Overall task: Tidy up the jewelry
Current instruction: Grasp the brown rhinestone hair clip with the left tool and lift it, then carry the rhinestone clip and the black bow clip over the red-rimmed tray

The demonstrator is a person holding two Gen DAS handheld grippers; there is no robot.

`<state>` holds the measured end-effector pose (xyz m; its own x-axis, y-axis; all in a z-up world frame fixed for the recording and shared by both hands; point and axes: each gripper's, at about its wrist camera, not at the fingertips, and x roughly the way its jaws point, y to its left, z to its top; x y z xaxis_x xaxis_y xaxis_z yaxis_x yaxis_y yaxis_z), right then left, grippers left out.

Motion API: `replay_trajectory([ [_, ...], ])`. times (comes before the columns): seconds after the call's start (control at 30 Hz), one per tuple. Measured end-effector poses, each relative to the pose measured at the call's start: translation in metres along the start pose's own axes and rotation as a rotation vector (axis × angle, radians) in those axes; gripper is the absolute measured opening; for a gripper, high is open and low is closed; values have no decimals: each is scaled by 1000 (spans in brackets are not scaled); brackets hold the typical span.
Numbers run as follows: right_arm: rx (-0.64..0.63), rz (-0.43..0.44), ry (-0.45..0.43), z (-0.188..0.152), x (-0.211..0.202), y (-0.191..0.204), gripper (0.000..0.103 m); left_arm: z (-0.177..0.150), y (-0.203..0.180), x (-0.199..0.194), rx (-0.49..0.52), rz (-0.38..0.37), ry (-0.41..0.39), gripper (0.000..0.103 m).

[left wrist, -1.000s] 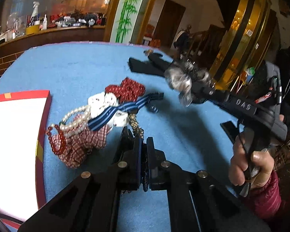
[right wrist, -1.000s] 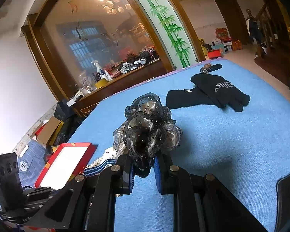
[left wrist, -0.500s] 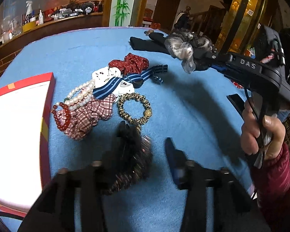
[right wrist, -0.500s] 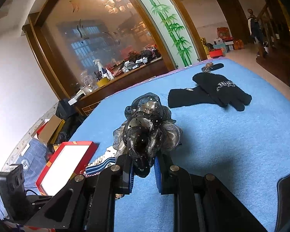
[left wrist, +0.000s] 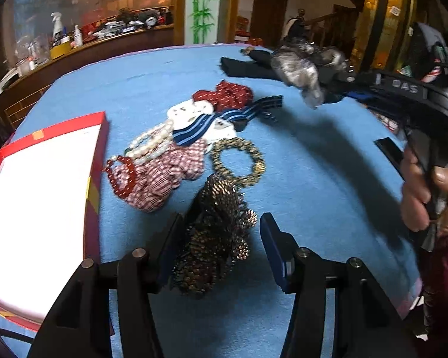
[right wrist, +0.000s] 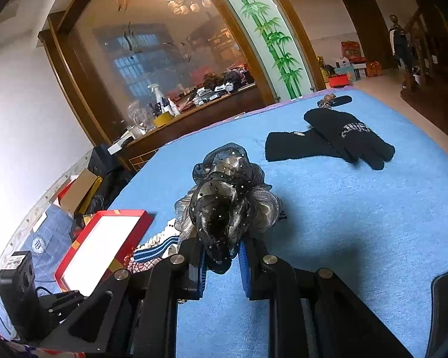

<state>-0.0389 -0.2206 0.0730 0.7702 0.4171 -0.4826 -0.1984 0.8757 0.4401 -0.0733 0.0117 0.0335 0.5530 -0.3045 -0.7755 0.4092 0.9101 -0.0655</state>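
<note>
Left wrist view: left claw (left wrist: 216, 246) stands half open around a brown sequinned scrunchie (left wrist: 215, 238) lying on the blue desk (left wrist: 313, 208). Right claw (right wrist: 221, 264) pinches a grey gauze scrunchie (right wrist: 227, 200), lifted.

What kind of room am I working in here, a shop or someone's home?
Likely a home living or dining area: a blue cloth-covered table, a cluttered wooden counter with a spray bottle behind it, and a wooden staircase railing nearby.
</note>
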Motion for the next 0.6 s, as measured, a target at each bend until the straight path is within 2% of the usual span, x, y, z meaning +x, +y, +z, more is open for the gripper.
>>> replay_trajectory([
  [0.07, -17, 0, 2, -1, 0, 3, 19, 0, 5, 1, -21, -14, 13, 52],
  [0.27, -26, 4, 12, -2, 2, 3, 19, -2, 7, 10, -25, 8, 52, 53],
  [0.37, -37, 9, 15, -3, 3, 5, 19, -5, 5, 16, -29, 28, 66, 42],
  [0.6, -78, 21, -10, -4, -1, 14, 19, 4, 4, -12, -72, 31, -54, 42],
])
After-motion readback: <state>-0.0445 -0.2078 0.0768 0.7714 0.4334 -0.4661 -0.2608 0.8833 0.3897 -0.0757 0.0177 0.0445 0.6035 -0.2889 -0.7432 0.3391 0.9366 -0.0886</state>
